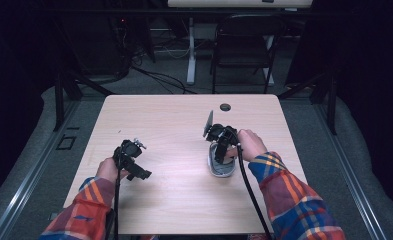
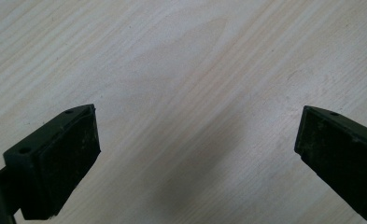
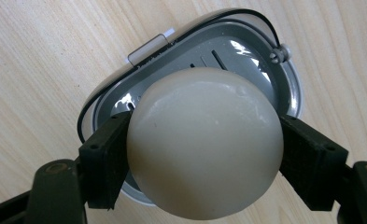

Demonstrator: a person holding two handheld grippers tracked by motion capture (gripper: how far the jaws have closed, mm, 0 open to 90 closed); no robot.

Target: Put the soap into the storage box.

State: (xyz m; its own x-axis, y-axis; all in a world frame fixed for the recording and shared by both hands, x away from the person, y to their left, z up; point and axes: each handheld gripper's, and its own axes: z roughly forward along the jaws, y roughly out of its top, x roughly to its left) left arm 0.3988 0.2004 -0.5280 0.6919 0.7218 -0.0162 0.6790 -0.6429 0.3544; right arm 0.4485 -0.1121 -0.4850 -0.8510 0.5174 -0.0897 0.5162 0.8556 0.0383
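Observation:
A rounded cream-white soap bar (image 3: pixel 204 140) is clamped between the two black jaws of my right gripper (image 3: pixel 204 161), which is shut on it. Directly below the soap lies an oval grey soap dish (image 3: pixel 251 56) with a slotted floor, a clear rim and a clear clasp. In the high view the right gripper (image 1: pixel 223 150) points down over that dish (image 1: pixel 221 170) at the table's right middle. My left gripper (image 2: pixel 197 149) hangs just above bare wood with its jaws wide apart and nothing between them; the high view shows the left gripper (image 1: pixel 139 172) at the table's left.
The light wooden table (image 1: pixel 174 120) has a round cable hole (image 1: pixel 225 107) near its far edge. Behind the table stand a dark folding chair (image 1: pixel 241 47) and a white desk leg (image 1: pixel 191 50), with cables on the floor.

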